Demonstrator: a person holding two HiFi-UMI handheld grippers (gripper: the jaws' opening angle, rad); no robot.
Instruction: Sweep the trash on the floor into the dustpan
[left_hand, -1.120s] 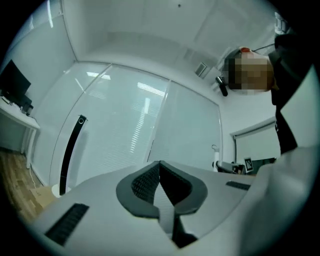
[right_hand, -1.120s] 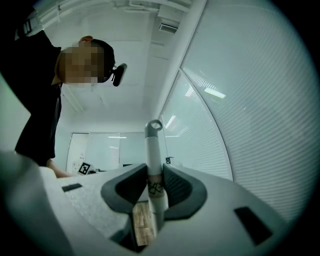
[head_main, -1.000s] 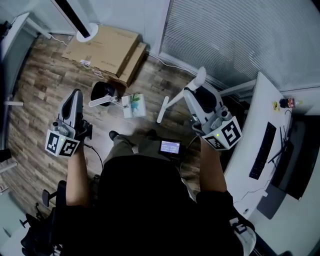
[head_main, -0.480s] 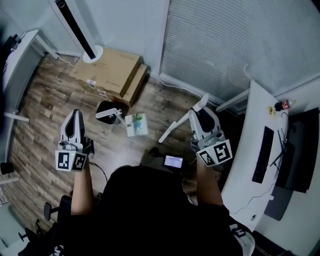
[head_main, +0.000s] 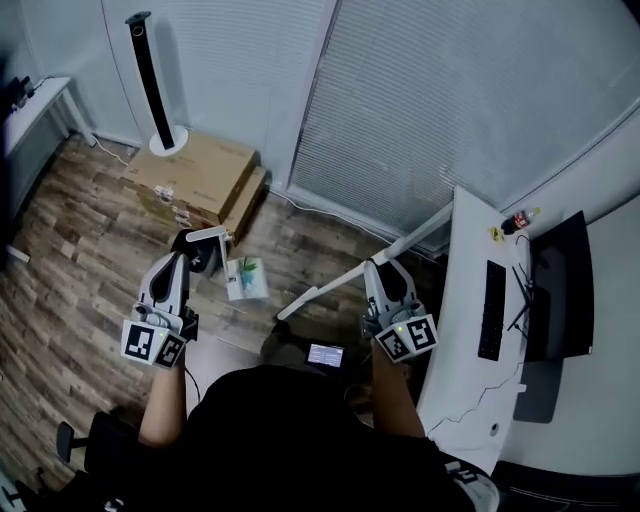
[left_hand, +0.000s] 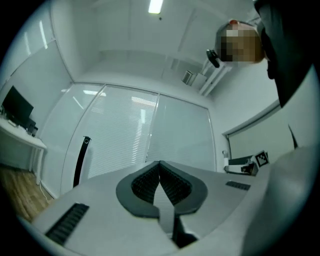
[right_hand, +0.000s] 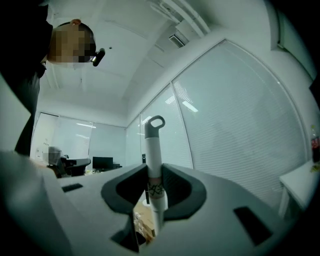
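In the head view my left gripper (head_main: 177, 262) hovers beside the black dustpan (head_main: 197, 254) with its white handle (head_main: 207, 234). In the left gripper view its jaws (left_hand: 160, 170) are shut on a flat grey strip, the dustpan handle (left_hand: 163, 207). My right gripper (head_main: 385, 275) is shut on the white broom handle (head_main: 340, 278), which slants across the wooden floor. In the right gripper view (right_hand: 154, 172) that handle (right_hand: 153, 150) stands up between the pads and ends in a grey loop. A white and green wrapper (head_main: 245, 278) lies on the floor between the two grippers.
Flat cardboard boxes (head_main: 195, 170) lie by the blinds. A black tower (head_main: 148, 70) on a white base stands behind them. At the right is a white desk (head_main: 462, 340) with a keyboard (head_main: 489, 310) and a monitor (head_main: 555, 290). A chair base (head_main: 70, 440) sits at the lower left.
Both grippers have moved across the room with their grips unchanged. The view has pulled back from the boxes. More of the broom handle shows now, and the left gripper is closer to the dustpan.
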